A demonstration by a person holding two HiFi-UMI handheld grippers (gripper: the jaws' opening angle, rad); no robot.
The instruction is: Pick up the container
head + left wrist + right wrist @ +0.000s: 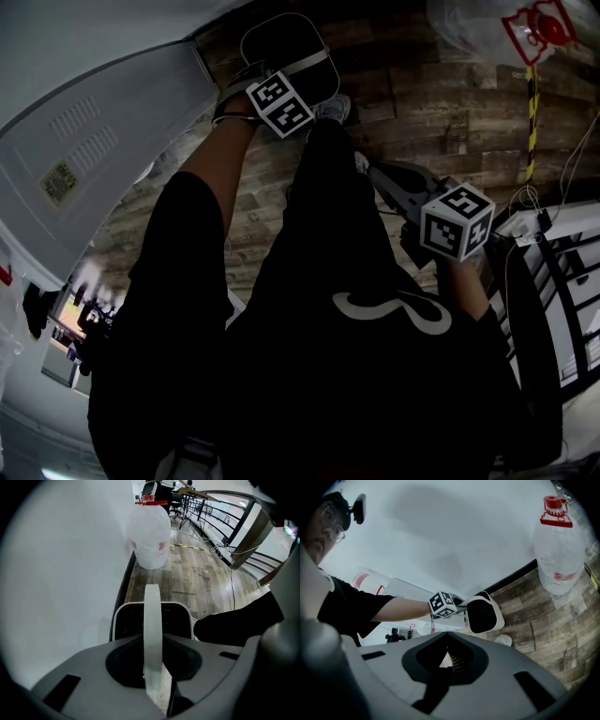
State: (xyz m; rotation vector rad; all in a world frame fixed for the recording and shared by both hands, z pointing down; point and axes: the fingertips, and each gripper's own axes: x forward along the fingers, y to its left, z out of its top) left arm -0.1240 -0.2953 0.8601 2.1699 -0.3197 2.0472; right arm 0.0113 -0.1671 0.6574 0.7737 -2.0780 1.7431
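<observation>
Wood floor (187, 578), container (176, 620) under L claw (152, 640) (gripped)

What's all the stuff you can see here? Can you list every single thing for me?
floor: one, brown wood, under everything.
wall: one, white, along the floor's edge.
container: one, white with a dark inside, hanging above the floor.
handle: one, white strap, over the container's top.
water jug: one, clear with a red cap, standing on the floor by the wall.
tape: one strip, yellow and black, on the floor.
shoe: one seen, pale, on the floor.
shirt: one, black, on the person.
left gripper: one, grey, shut on the handle.
right gripper: one, grey, shut, holding nothing.
</observation>
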